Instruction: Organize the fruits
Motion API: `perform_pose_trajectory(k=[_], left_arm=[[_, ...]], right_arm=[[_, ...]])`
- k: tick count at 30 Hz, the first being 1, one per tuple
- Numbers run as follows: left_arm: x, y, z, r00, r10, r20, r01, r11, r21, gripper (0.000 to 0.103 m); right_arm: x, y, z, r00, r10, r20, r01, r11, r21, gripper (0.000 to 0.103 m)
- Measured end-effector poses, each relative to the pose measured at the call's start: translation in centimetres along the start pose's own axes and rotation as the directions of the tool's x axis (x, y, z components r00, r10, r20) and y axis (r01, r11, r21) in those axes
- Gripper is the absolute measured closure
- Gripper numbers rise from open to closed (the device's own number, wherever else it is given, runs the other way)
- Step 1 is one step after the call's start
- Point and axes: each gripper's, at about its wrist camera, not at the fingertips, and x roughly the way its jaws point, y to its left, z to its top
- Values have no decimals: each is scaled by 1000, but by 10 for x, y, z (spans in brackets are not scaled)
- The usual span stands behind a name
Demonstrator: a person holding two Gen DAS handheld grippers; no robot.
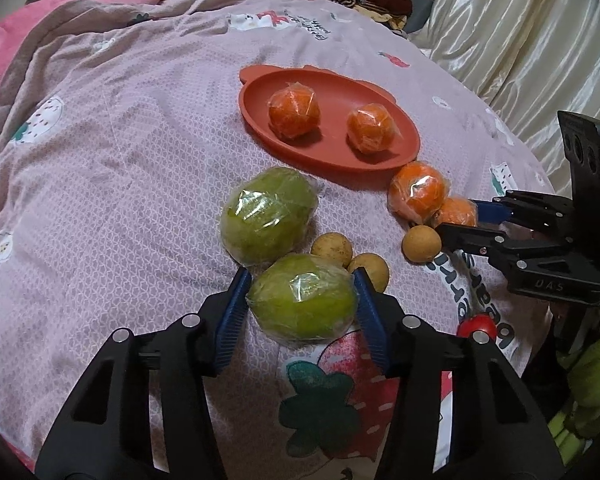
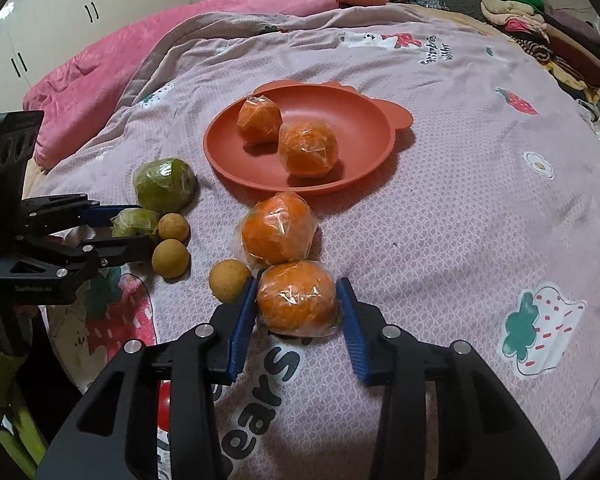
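Left claw (image 1: pixel 302 286) in its own wrist view brackets the nearer plastic-wrapped green fruit (image 1: pixel 303 298) on the pink patterned bedspread (image 1: pixel 120 168); both blue ribbed pads (image 1: pixel 232 312) lie against the wrap, so it is clamped on that fruit. A second wrapped green fruit (image 1: pixel 269 214) sits just behind it, touching or nearly so. Two small round tan fruits (image 1: pixel 332 249) lie partly hidden behind the held fruit and the right-side pad; a third (image 1: pixel 421 243) lies apart to the right. An oval terracotta-red plate (image 1: pixel 256 108) further back carries two wrapped peeled oranges (image 1: pixel 294 111). Another wrapped orange (image 1: pixel 417 194) rests just off the plate's near rim. At the frame's right edge the right claw (image 1: pixel 458 220) reaches in; the orange between its fingers (image 1: pixel 456 211) is mostly covered.

Right wrist view: the right claw (image 2: pixel 298 300) clasps the nearest wrapped orange (image 2: pixel 297 299), pads (image 2: pixel 242 320) against the film on both sides. Its far neighbour orange (image 2: pixel 278 229) touches it. The plate (image 2: pixel 220 152) cuts off part of its rear orange behind the front one. At left, the left claw (image 2: pixel 134 232) covers much of its green fruit (image 2: pixel 135 222); whether the pads press there is hard to make out. A small red object (image 2: pixel 164 404) peeks out below the finger, too hidden to identify.
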Motion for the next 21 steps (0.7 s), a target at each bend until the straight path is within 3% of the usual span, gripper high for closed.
perform_pose_trajectory(k=[21], left_arm=[[-44, -1, 4, 997, 33, 64, -31, 999, -36, 60]], right_arm=[[-32, -12, 1, 997, -1, 79, -3, 999, 46, 65]])
